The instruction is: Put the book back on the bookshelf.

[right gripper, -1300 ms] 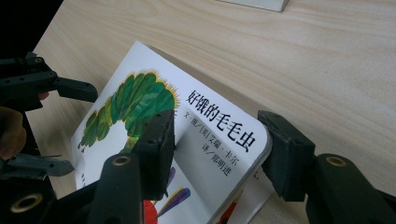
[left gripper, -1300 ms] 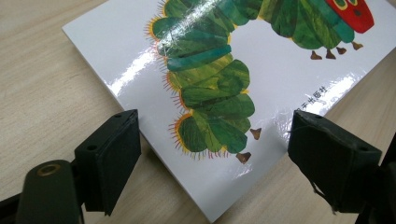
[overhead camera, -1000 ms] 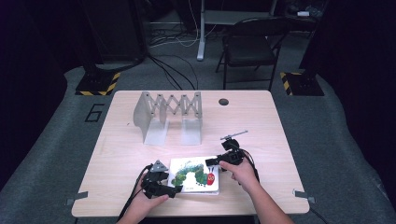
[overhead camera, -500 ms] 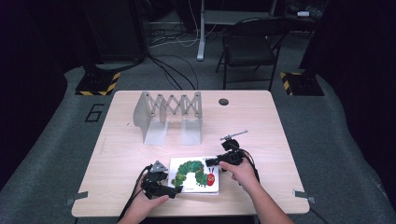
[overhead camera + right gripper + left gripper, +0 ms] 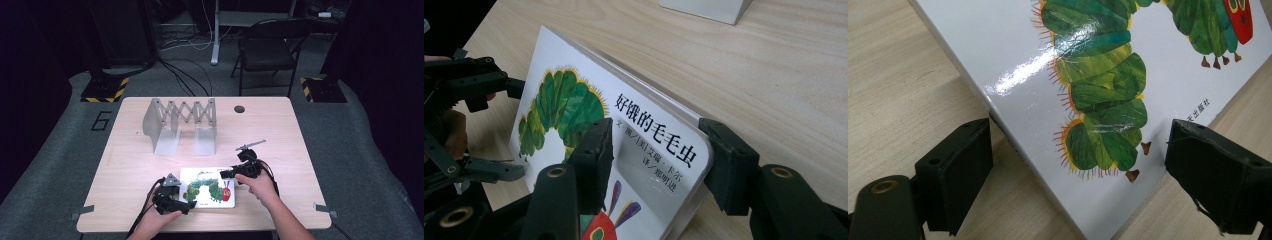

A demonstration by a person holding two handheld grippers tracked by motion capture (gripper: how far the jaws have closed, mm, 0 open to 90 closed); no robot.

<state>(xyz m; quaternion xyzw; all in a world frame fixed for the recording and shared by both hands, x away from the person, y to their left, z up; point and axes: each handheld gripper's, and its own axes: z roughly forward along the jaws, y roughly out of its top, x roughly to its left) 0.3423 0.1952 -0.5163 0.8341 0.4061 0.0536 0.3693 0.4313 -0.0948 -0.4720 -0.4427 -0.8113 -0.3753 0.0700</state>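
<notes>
The left gripper [image 5: 186,206], at the lower middle of the high view, has just been opening its jaws around the near left corner of the picture book [image 5: 209,187], whose corner lies between them untouched. Its jaws now stand wider than a second ago.

The book [image 5: 209,187], low in the frame's centre, has a glossy white cover with a green caterpillar, its head red, and black lettering. The table [image 5: 280,130] is pale wood grain; the tongs [image 5: 186,205] are black.
</notes>
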